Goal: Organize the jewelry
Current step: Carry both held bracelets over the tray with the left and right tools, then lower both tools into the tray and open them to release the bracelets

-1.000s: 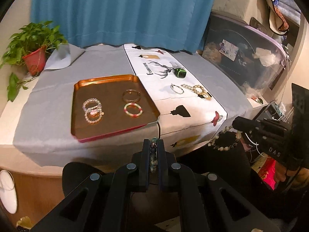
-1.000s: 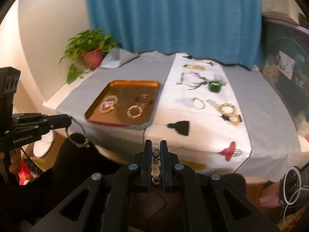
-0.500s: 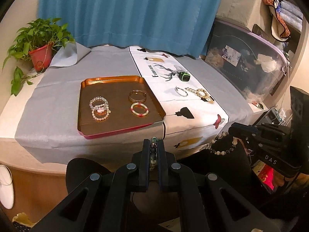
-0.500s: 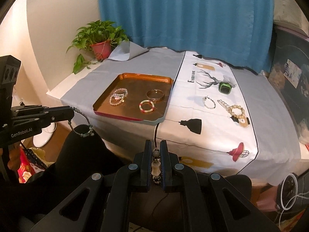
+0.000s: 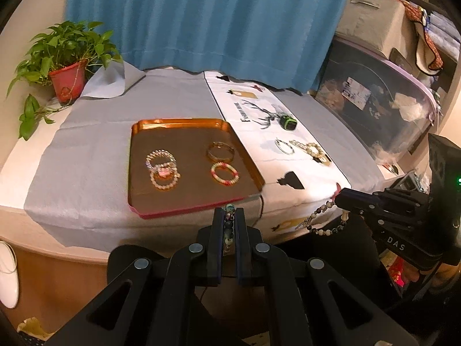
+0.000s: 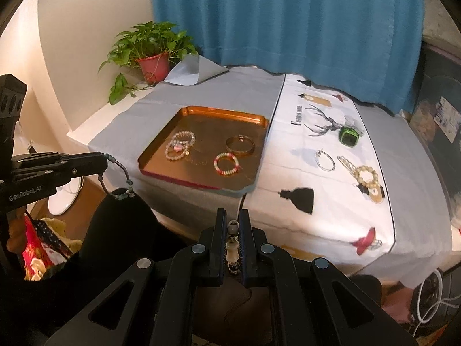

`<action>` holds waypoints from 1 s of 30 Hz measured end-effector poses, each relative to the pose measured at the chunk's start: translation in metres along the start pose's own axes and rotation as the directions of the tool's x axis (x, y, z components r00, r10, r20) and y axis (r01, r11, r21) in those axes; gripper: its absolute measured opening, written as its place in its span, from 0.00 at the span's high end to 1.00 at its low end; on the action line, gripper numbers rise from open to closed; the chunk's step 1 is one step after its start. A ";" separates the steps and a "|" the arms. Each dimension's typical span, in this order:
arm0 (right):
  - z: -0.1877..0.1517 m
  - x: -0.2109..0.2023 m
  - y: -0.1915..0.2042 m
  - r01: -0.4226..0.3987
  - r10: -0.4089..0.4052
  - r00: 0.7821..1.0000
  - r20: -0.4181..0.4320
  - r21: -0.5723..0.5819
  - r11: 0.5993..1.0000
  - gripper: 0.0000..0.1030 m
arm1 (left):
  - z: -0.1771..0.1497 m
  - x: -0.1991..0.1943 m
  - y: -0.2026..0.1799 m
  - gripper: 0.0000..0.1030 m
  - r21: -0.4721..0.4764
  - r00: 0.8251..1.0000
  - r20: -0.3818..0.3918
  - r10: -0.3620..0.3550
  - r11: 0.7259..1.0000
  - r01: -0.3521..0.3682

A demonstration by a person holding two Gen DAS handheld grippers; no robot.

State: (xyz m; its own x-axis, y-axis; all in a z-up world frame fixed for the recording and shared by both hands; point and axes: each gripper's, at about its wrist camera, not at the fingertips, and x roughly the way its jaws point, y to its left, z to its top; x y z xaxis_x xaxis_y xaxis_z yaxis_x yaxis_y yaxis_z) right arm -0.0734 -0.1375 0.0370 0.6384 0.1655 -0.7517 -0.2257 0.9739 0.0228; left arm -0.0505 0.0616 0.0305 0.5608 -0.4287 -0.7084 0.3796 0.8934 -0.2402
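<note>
An orange tray (image 5: 138,173) (image 6: 161,147) on the grey cloth holds several bracelets: pearl ones (image 5: 161,167), a gold bangle (image 5: 220,151) and a red-and-white beaded one (image 5: 224,173). My left gripper (image 5: 229,212) is shut on a dark green beaded bracelet (image 6: 118,178), held in the air in front of the table edge. My right gripper (image 6: 232,225) is shut on a grey-and-white beaded bracelet (image 5: 325,222), held off the table's front right. A silver chain (image 6: 324,160), a cream beaded bracelet (image 6: 366,177) and a green watch (image 6: 350,137) lie on the white runner.
A potted plant (image 5: 67,72) stands at the far left corner. A blue curtain (image 5: 201,14) hangs behind the table. Storage boxes (image 5: 374,86) stand at the right. A white shoe (image 5: 7,274) lies on the floor at the left.
Both grippers have moved closer to the table while still holding their bracelets; the tray and runner appear larger and nearer. Nothing on the table has moved.
</note>
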 end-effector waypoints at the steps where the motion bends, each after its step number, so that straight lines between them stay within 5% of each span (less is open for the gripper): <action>1: 0.005 0.004 0.001 -0.003 0.003 1.000 0.002 -0.003 1.000 0.92 | 0.003 0.002 0.003 0.96 -0.004 1.000 0.001 0.002 1.000 -0.002; 14: 0.063 0.063 0.007 -0.021 0.021 1.000 0.016 -0.019 1.000 0.92 | 0.050 0.040 0.033 0.96 -0.013 0.999 0.014 0.033 0.999 -0.033; 30: 0.107 0.152 0.003 -0.016 0.016 1.000 0.002 -0.021 1.000 0.92 | 0.095 0.128 0.064 0.95 -0.012 0.993 -0.064 0.104 0.994 -0.105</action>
State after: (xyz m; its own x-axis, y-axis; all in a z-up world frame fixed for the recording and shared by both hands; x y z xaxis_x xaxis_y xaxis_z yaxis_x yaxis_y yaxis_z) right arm 0.1022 -0.0928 -0.0066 0.6365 0.1814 -0.7497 -0.2512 0.9677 0.0208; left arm 0.1152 0.0508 -0.0129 0.5486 -0.3243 -0.7706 0.3103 0.9349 -0.1726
